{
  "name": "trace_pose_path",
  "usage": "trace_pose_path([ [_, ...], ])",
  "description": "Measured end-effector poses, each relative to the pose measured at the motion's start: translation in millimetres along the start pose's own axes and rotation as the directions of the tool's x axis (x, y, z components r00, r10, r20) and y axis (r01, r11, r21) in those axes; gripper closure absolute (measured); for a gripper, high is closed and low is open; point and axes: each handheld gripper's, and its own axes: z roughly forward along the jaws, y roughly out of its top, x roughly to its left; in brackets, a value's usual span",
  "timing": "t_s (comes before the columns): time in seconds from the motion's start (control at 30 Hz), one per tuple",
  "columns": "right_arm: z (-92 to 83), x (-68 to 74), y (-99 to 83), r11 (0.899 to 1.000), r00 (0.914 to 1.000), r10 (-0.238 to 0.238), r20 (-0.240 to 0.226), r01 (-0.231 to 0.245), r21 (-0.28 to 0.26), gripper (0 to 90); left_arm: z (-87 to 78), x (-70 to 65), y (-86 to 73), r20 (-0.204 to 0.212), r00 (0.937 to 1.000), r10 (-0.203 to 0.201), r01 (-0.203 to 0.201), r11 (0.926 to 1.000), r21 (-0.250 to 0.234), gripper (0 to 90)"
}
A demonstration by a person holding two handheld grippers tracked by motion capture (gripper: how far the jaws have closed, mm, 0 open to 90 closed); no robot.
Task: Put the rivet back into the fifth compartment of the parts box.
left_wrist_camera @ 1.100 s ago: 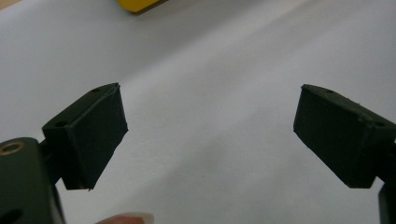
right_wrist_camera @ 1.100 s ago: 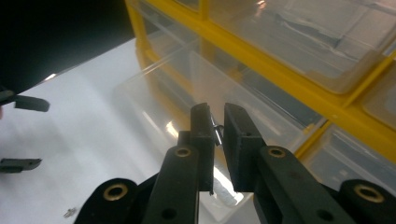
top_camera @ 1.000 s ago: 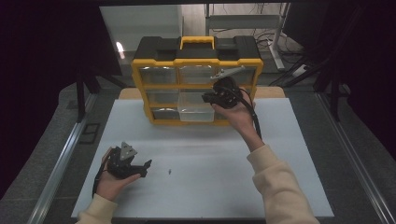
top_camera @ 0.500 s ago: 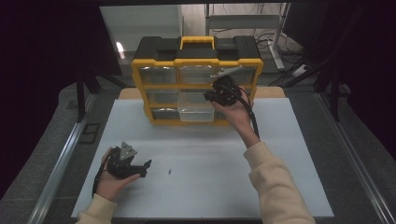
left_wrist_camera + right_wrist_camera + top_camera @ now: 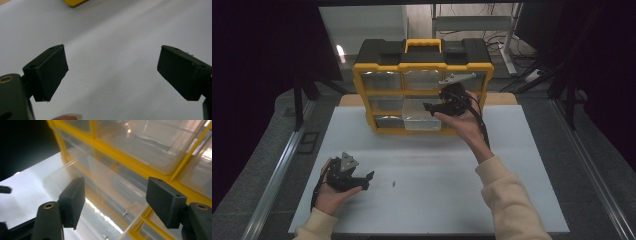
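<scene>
On the near left of the white table (image 5: 422, 200), the left gripper (image 5: 357, 181) is resting in the person's hand, its jaws standing wide apart with nothing between them, pointing across bare surface. A tiny dark speck (image 5: 395, 183) is lying just beside it on the table.

Toward the centre, the yellow-framed, black-topped plastic organiser case (image 5: 362, 90) is standing upright at the far edge. One clear plastic drawer (image 5: 422, 116) in its lower middle is sitting pulled partly out toward the person, its long axis running across the case front.

At the right, the right gripper (image 5: 434, 107) is being held just beside that drawer's right end; the right hand is clearly the nearer one. Its jaws have just been opening and are now standing well apart. In the right gripper view the drawer (image 5: 100, 195) is lying directly ahead of and below the jaws, which are gripping nothing. Small screws appear to be lying inside the drawer.
</scene>
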Motion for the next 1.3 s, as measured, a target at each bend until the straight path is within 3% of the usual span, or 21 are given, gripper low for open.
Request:
trace_pose_path([
  [0.4, -24.4, 22.1, -13.6, 0.996, 0.9950, -0.086, -0.050, 0.086, -0.004, 23.7, 0.4, -1.8, 0.4, -0.003, 1.0000, -0.002, 0.002, 1.0000, -0.004, 10.0],
  [0.83, -33.0, 39.5, -31.7, 0.995, 0.9914, -0.096, -0.089, 0.095, -0.018, 17.2, 0.0, -1.4, 0.2, -0.002, 1.0000, -0.004, 0.004, 1.0000, -0.004, 10.0],
  [1.3, -38.9, 56.5, -58.0, 0.995, 0.9861, -0.099, -0.133, 0.098, -0.012, 16.2, -0.7, -1.3, 0.5, -0.005, 1.0000, -0.002, 0.002, 1.0000, -0.004, 10.0],
])
